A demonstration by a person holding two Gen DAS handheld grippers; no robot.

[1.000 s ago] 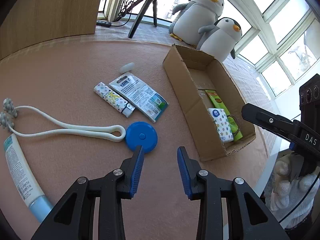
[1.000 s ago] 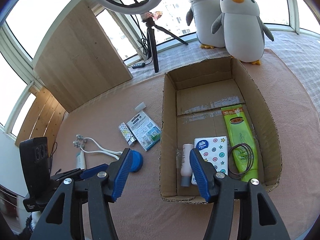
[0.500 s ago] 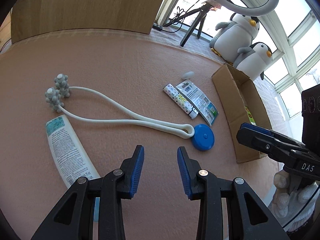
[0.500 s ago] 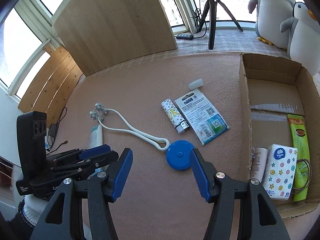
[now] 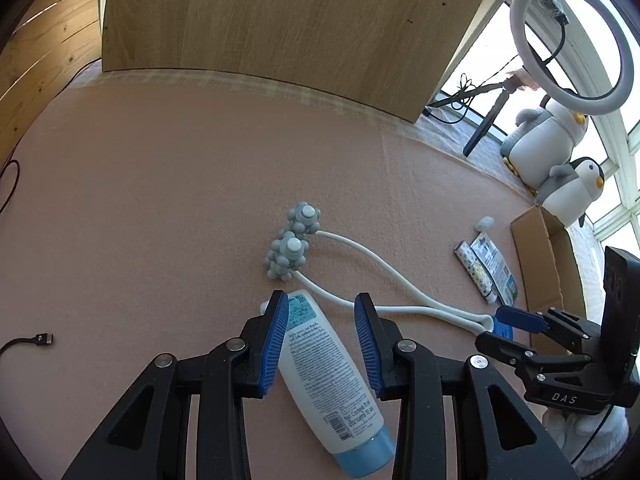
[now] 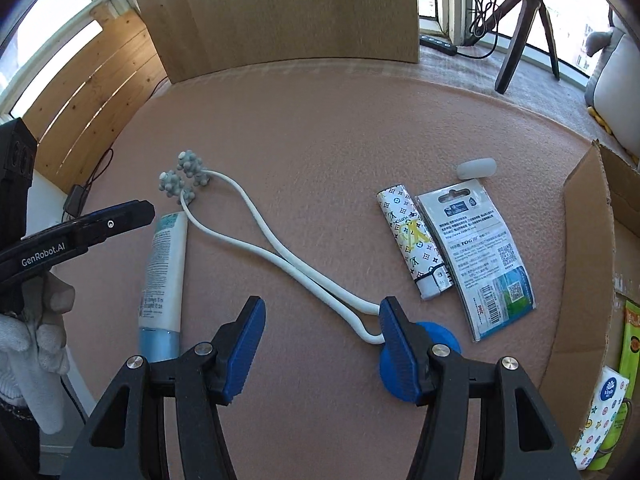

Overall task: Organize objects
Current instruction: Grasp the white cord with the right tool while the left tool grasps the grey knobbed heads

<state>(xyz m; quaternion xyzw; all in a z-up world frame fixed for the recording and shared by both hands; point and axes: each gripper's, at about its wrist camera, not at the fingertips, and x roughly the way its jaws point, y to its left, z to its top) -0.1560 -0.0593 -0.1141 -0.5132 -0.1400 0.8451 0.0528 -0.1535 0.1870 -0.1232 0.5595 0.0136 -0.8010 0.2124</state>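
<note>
Lotion tube straddled by the left gripper [image 5: 322, 344]

The white lotion tube [image 5: 334, 380] is framed between spread jaws, ungripped; the right gripper [image 6: 322, 346] is likewise held wide apart.

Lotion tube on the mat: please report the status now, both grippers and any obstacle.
Left gripper open, jaws astride the lotion tube, not closed. Right gripper open, empty, above the blue disc. Massager's knobbed heads near the tube's crimped end.

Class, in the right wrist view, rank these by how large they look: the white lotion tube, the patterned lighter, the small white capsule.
1. white lotion tube, clearly longest.
2. patterned lighter.
3. small white capsule, smallest, though it lies farthest from the camera.
</note>
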